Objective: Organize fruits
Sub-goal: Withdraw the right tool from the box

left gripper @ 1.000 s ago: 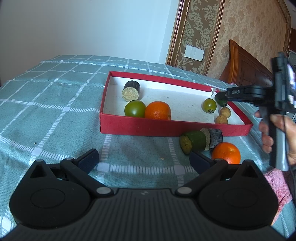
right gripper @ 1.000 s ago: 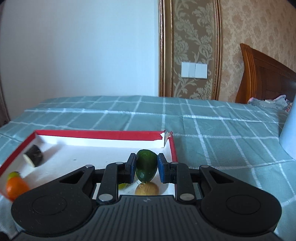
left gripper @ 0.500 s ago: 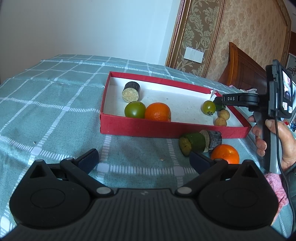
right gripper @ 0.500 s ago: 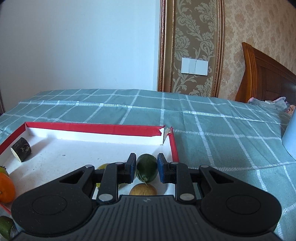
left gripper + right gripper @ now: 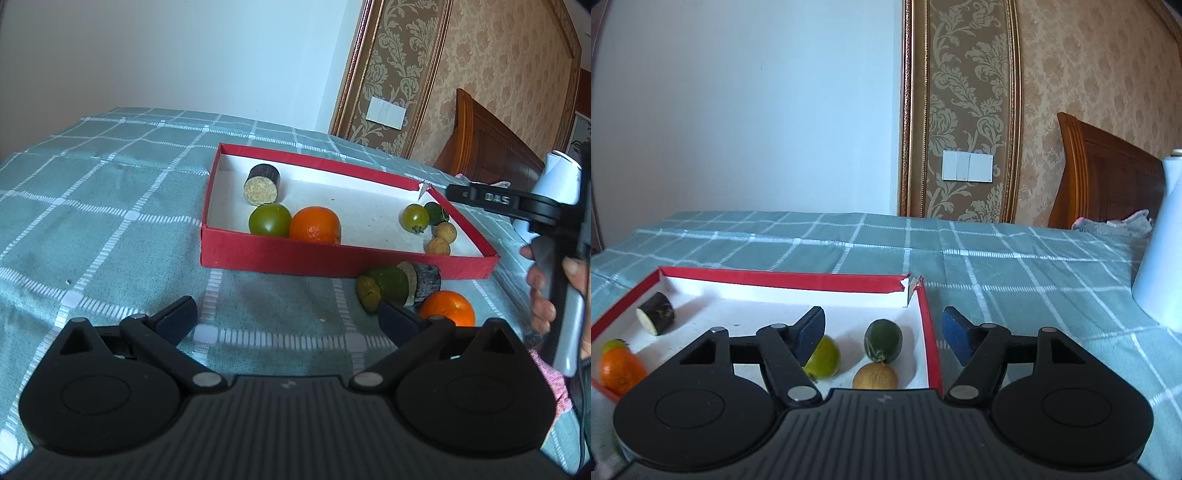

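Observation:
A red box with a white floor (image 5: 343, 260) (image 5: 931, 332) lies on the bed. In it are a dark cut cylinder (image 5: 263, 184), a green tomato (image 5: 269, 220), an orange (image 5: 314, 224), a small green tomato (image 5: 415, 217), two brown longans (image 5: 438, 245) and a dark green fruit (image 5: 883, 340) (image 5: 436, 213) lying free in the right corner. My right gripper (image 5: 884, 334) is open above that fruit. My left gripper (image 5: 288, 319) is open and empty over the bedspread. Outside the box lie a green fruit (image 5: 384, 288), a dark cut piece (image 5: 424, 282) and an orange (image 5: 447, 308).
The bed has a green checked cover (image 5: 110, 221). A white jug-like object (image 5: 1160, 266) stands at the right. A wooden headboard (image 5: 1100, 177) and wall are behind. The hand holding the right gripper (image 5: 554, 288) is right of the box.
My right gripper opened and let go of the dark green fruit, which now lies in the box's right corner. The gripper has drawn back a little. The left gripper stayed nearly still.

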`<state>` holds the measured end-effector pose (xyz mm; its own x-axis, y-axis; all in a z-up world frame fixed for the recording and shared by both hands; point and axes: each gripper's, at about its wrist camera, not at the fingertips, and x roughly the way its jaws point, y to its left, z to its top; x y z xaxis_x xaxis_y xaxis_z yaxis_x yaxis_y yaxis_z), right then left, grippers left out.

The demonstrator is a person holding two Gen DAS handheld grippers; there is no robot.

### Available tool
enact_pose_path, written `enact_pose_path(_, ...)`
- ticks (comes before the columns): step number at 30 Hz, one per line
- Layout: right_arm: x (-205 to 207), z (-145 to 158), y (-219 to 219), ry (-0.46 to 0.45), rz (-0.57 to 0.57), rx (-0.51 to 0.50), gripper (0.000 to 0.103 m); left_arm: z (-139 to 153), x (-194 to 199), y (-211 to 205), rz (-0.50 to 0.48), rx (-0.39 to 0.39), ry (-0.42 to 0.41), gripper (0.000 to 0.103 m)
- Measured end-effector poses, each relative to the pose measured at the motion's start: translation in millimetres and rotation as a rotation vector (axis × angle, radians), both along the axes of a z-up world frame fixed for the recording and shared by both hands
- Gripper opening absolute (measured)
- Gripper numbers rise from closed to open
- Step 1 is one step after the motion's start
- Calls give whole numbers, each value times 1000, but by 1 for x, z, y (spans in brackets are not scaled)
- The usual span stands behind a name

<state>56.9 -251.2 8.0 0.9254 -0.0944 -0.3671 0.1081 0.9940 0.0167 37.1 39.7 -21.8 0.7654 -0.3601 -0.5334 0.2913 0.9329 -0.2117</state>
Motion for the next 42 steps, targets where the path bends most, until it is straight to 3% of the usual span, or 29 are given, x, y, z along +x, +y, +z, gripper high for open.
enact_pose_path(4,-26,6,-3,-42,-3,46,83,0,0,0,0,-1,0,103)
enact_pose_path(8,-50,6,-5,-63,10,68,83,0,0,0,0,-2,0,103)
enact_pose_path(17,-80,-7,1,-3,62,73,83,0,0,0,0,1,0,103)
enact_pose_path(30,-73,-29,12,148,67,-7,83,0,-1,-2,25,23,3,103)
enact_pose_path(36,-62,-37,10,245,74,16,83,5,-10,2,65,-61,3,103)
enact_pose_path(42,-62,-39,11,255,75,15,89,14,-6,-14,43,-59,-1,103)
